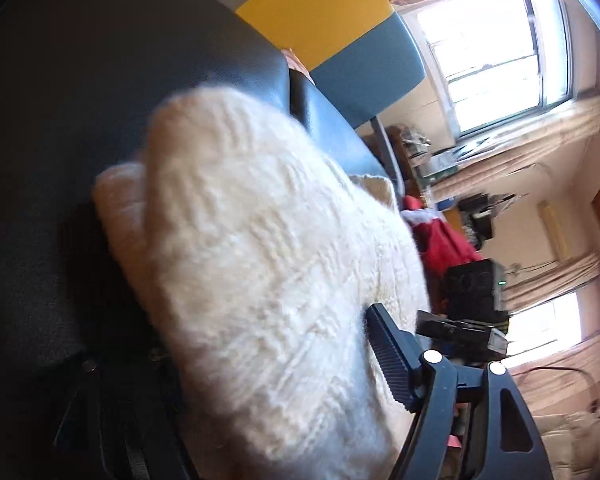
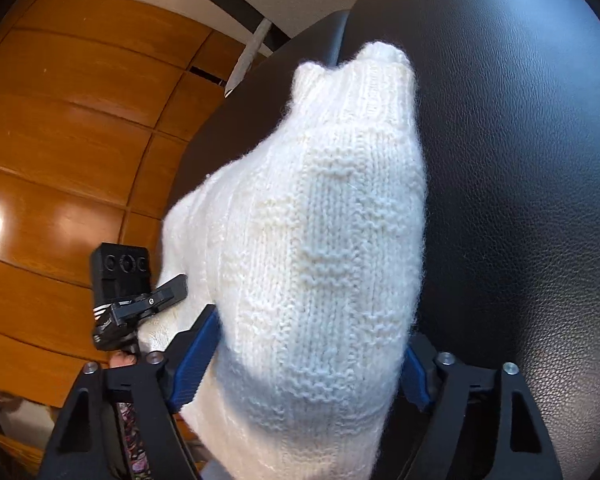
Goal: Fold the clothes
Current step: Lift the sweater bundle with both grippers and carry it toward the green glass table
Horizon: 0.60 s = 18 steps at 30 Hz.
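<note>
Black leather seat (image 2: 520, 160), wood floor (image 2: 60, 120); both hand-held grippers clamped on cream knit (image 2: 320, 220).

Black gripper (image 2: 300, 364) frames, silver screws, ribbed blue jaws.

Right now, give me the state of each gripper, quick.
Left gripper: against the sweater edge; open or closed cannot be told.
Right gripper: closed on the sweater, jaws wide.

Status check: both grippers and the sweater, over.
Right gripper straddles the white sweater, whether pinched unclear. Left gripper at the sweater's left edge, grip hidden. Sweater bunched on the black chair. Nothing in the way.
</note>
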{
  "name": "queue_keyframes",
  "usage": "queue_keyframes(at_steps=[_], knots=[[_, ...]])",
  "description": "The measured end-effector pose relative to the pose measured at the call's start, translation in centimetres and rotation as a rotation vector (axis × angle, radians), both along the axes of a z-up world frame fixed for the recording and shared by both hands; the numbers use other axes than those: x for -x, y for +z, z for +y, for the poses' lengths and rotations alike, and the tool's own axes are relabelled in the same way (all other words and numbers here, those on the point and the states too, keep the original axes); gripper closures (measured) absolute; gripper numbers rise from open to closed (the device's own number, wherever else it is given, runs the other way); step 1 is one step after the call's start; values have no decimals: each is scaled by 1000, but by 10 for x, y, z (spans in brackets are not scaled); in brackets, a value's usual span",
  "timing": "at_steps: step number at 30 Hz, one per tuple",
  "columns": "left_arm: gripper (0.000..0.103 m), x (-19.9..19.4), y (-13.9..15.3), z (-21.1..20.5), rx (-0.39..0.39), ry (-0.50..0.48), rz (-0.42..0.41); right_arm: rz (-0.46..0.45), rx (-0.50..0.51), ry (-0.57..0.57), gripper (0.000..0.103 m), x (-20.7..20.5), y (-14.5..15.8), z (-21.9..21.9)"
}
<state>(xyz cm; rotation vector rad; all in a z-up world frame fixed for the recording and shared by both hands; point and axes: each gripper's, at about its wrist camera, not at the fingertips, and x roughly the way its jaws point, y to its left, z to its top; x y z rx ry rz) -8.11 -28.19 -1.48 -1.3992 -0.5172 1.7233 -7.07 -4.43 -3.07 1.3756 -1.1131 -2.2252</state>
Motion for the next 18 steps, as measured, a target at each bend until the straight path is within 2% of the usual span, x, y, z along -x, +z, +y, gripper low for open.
queue_keyframes(at_steps=[1,5,9,12,18], knots=[[29,-3,1,-1,7,25,7,4,-9,1,30,0,1,-2],[44,-14,6,-8,44,129,29,17,2,-14,41,0,1,2],[54,-32,23,-11,128,187,118,65,-50,4,50,1,6,-3],[58,-46,40,-13,196,219,198,107,-87,37,53,5,17,-15],[60,-79,71,-10,294,290,295,148,-73,89,55,13,29,-35]])
